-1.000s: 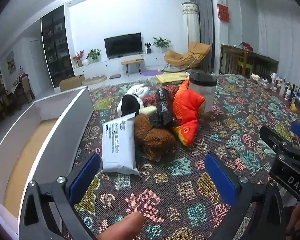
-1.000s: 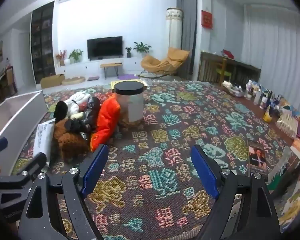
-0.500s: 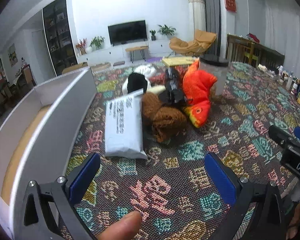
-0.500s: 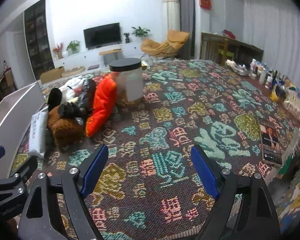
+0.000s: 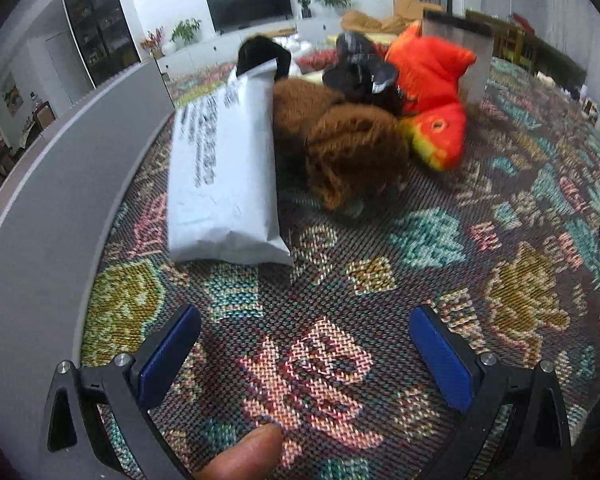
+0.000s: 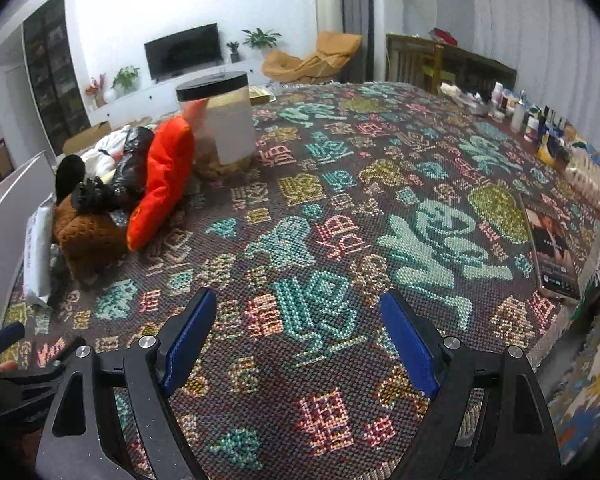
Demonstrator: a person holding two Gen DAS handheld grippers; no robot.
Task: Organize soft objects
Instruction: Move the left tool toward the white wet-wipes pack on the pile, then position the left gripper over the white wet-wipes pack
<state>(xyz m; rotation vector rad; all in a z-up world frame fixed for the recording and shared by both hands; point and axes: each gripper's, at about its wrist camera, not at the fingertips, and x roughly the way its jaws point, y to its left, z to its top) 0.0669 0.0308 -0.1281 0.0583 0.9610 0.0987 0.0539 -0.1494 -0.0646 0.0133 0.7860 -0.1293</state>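
Your left tongs (image 5: 304, 354) are spread wide with nothing between the blue pads; bare patterned cloth shows in the gap. Your right tongs (image 6: 298, 338) are likewise wide apart and empty, over open tabletop (image 6: 380, 200).

Target cluster: the soft things lie in one heap at the left side of the tabletop, against the white bin wall (image 5: 60, 200).
- White padded mailer (image 5: 224, 172): nearest item to the left tongs, straight ahead and slightly left. Its long axis runs away from you, roughly parallel to the bin wall, near short end facing the tongs.
- Brown fuzzy plush (image 5: 352, 156): just right of the mailer, touching or nearly so.
- Black crumpled bag (image 5: 364, 76) rests on top of the plush; the orange fish plush (image 5: 432, 92) leans behind it against a black-lidded jar (image 6: 220, 120).

Key relation: the heap is near your left tongs and well apart from your right tongs, which see it far off to their left. Left hand is the better placed one.

Judgement: the mailer looks like the first pick. Since its length points along your approach, the spread tongs should straddle its width at the near end without turning the wrist. The bin sits immediately left of it, so the carry would be short.

Risk: the slick mailer film may slip if pinched only at its flat sealed edge.
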